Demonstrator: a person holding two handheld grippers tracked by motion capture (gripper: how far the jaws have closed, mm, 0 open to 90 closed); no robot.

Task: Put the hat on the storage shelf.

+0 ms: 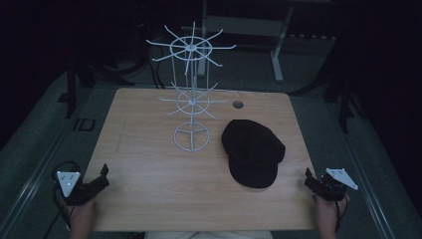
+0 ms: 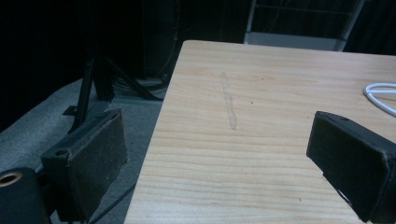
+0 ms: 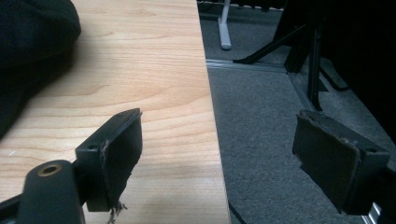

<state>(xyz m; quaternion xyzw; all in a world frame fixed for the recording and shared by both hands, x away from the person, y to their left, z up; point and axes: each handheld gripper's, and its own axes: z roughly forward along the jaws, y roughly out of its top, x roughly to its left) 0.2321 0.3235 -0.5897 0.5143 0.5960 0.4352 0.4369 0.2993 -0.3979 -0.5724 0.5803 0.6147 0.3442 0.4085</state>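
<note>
Black cap [image 1: 253, 151] lies flat on the wooden table [image 1: 149, 169], on the right half, with its brim pointing toward the person. It sits just to the right of the white wire rack [image 1: 190, 94], and the two look close but apart.

Going from left to right in the high view, the left gripper [image 1: 103, 177] comes first. A hand [image 1: 82, 216] holds it at the near left corner of the table, and a grey three-cornered plate [image 1: 68, 178] sits on top of it. In the left gripper view its two black jaws stand wide apart with nothing between them. One jaw hangs past the table's left edge, over the grey floor [image 2: 42, 126], and the other is over the wood. A bit of the rack's white ring [image 2: 380, 95] shows at the right edge of that view.

Next comes the rack. It stands upright near the middle of the table, with a round ring base, a thin pole and two wheels of arms, one above the other. No hat hangs on it.

Then comes the cap, and behind it a small round hole [image 1: 238, 104] in the tabletop.

Last is the right gripper [image 1: 309, 178], held at the near right edge of the table, well apart from the cap. In the right gripper view its jaws are also wide apart and hold nothing. One jaw is over the wood and the other is over the floor. The dark shape at the top left of that view is probably the cap [image 3: 32, 37], but it is too dim to be sure.
</note>
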